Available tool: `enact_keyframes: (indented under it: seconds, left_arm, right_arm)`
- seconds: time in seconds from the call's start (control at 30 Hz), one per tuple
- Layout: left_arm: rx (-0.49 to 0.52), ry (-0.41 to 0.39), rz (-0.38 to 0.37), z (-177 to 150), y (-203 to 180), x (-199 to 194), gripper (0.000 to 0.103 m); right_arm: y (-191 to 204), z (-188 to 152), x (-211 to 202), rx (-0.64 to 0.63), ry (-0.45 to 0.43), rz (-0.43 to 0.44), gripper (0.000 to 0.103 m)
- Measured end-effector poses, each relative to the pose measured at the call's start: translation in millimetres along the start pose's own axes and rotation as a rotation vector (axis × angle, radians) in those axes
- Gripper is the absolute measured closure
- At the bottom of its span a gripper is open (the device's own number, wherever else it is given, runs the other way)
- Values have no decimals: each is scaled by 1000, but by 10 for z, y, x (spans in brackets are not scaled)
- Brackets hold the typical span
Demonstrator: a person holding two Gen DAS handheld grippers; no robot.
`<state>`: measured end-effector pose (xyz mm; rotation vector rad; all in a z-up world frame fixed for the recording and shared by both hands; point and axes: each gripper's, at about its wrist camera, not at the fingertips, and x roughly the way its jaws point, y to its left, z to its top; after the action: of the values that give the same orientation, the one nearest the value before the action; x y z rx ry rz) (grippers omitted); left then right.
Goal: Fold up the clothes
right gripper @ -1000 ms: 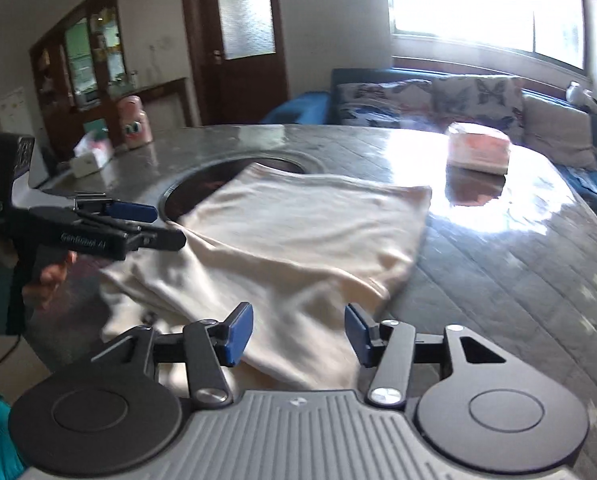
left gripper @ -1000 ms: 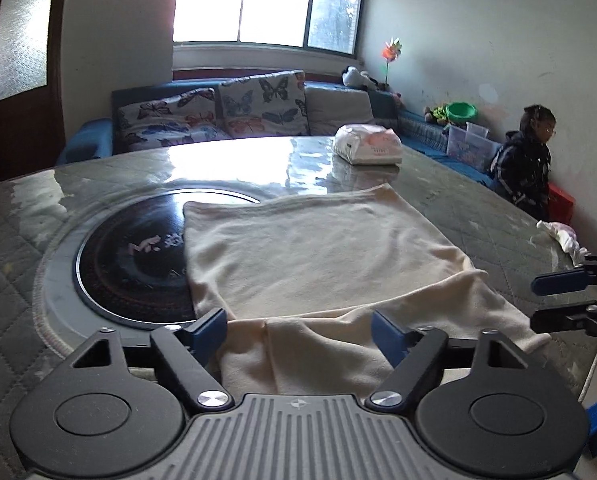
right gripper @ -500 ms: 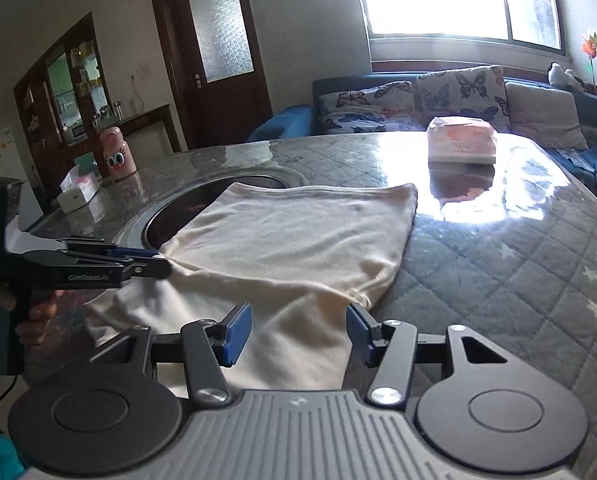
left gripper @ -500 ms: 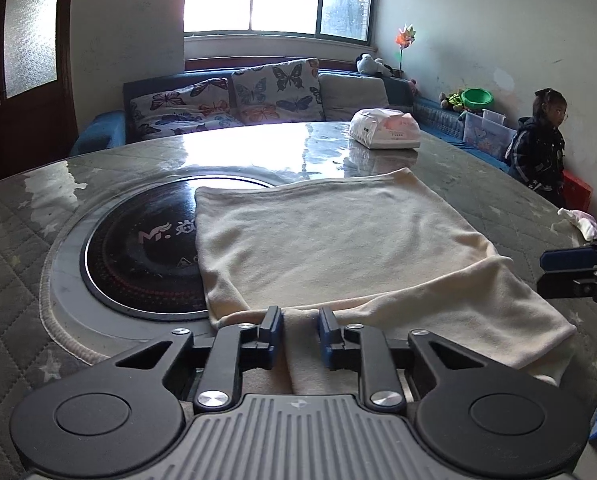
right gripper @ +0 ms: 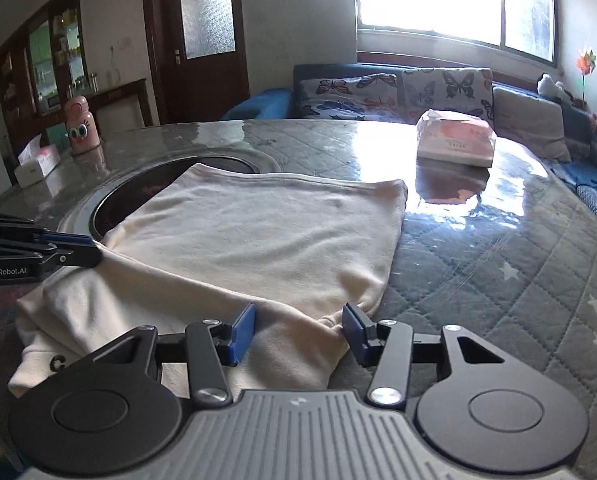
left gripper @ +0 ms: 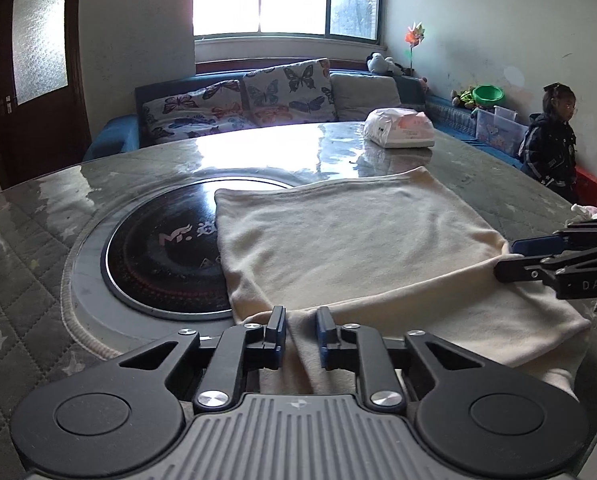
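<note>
A cream garment (left gripper: 350,248) lies partly folded on the round table, its near part hanging toward me. My left gripper (left gripper: 301,330) is shut on a ridge of the garment's near edge. It shows from the side in the right wrist view (right gripper: 94,250) at the garment's left corner. My right gripper (right gripper: 298,330) is open, its fingers either side of the garment's (right gripper: 258,236) near right corner. In the left wrist view it (left gripper: 506,258) sits at the garment's right edge.
A dark round hotplate (left gripper: 166,248) is set in the quilted table (right gripper: 498,260), partly under the garment. A tissue pack (left gripper: 400,128) lies at the far side. A pink bottle (right gripper: 82,126) stands far left. A child (left gripper: 554,144) stands right of the table.
My left gripper closed on the garment's near edge. My right gripper moved in to the garment's near right corner and stayed open.
</note>
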<state>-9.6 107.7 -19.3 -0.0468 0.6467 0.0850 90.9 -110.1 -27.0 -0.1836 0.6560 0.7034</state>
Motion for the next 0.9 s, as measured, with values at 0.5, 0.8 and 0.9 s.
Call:
enact_keyframes:
  seconds: [0.5, 0.8, 0.9]
  left_arm:
    - [87, 0, -94, -10, -257, -6, 78]
    - [97, -30, -88, -89, -200, -209, 65]
    - [103, -24, -100, -129, -228, -224, 65]
  right_arm:
    - [130, 12, 64, -71, 2, 4, 54]
    - [278, -41, -257, -142, -19, 39, 48]
    - [381, -126, -309, -168, -8, 65, 48]
